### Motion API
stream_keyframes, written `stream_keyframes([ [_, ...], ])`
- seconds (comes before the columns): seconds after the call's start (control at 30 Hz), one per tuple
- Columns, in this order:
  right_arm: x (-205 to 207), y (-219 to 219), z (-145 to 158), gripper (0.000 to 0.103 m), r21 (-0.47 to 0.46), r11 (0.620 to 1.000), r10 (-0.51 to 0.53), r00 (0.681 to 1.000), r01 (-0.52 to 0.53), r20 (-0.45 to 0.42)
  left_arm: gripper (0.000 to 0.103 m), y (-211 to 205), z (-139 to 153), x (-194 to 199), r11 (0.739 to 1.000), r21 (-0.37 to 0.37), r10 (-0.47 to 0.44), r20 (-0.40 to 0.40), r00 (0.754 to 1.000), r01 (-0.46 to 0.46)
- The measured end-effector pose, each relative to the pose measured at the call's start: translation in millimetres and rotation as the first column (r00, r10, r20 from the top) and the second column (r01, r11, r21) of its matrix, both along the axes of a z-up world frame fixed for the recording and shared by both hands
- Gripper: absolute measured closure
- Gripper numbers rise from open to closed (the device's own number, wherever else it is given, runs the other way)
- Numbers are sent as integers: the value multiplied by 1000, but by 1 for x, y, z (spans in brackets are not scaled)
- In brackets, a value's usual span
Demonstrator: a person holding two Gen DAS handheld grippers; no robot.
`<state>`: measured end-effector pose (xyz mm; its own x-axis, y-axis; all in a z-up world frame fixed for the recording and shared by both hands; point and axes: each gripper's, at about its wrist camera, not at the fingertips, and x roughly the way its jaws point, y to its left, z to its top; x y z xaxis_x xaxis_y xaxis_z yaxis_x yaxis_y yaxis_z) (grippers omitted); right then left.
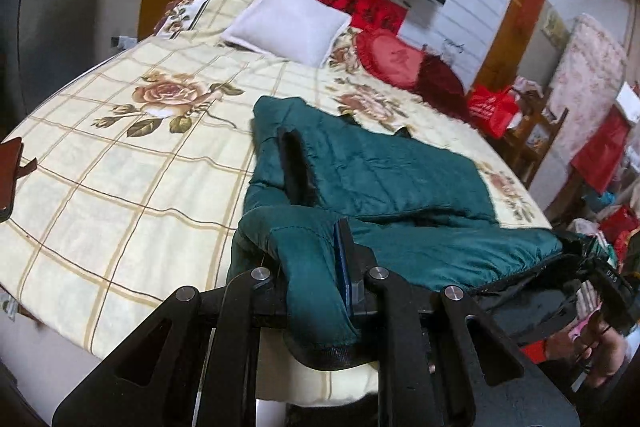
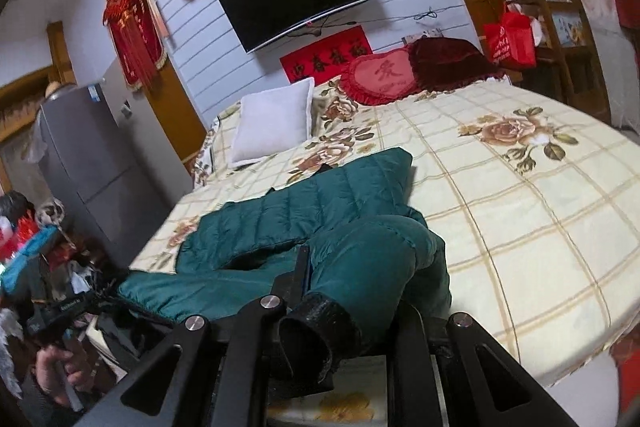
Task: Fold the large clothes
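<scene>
Green quilted down jacket (image 1: 384, 163) spread on near edge of floral bed (image 1: 120, 163). Left gripper (image 1: 316, 267) clenched on one sleeve, right gripper (image 2: 332, 291) clenched on dark-cuffed sleeve (image 2: 312, 331). Judged light, puffy, slippery; best gripped at cuffs and seams.

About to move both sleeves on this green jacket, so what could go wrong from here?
1. The left tongs pinch only a bunched fold of one sleeve; it may slip out under tension.
2. The right tongs hold the other sleeve near its black cuff; puffy fabric could pop free.
3. The jacket lies near the bed edge and could slide off.
</scene>
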<state>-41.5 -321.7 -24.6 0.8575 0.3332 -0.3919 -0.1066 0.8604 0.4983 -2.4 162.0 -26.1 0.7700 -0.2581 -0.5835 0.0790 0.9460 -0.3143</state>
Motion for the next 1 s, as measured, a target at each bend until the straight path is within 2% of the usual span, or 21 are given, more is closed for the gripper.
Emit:
stream_keyframes([
  [0.3, 43, 3, -16, 89, -45, 999, 15, 999, -17, -42, 88, -4, -11, 23, 999, 14, 38, -60, 997, -37],
  [0.4, 47, 6, -20, 89, -74, 997, 11, 999, -15, -44, 88, -5, -14, 29, 999, 14, 42, -77, 996, -41],
  [0.53, 50, 5, -24, 89, -49, 999, -8, 999, 6, -41, 88, -9, -14, 32, 998, 38, 53, -96, 994, -50],
  [0.77, 57, 16, -20, 89, -98, 995, -37, 999, 35, -19, 88, -9, -16, 41, 997, 52, 60, -124, 990, -54],
  [1.0, 72, 20, -21, 89, -132, 991, -35, 999, 31, -29, 88, -8, -19, 55, 998, 39, 59, -141, 988, -54],
])
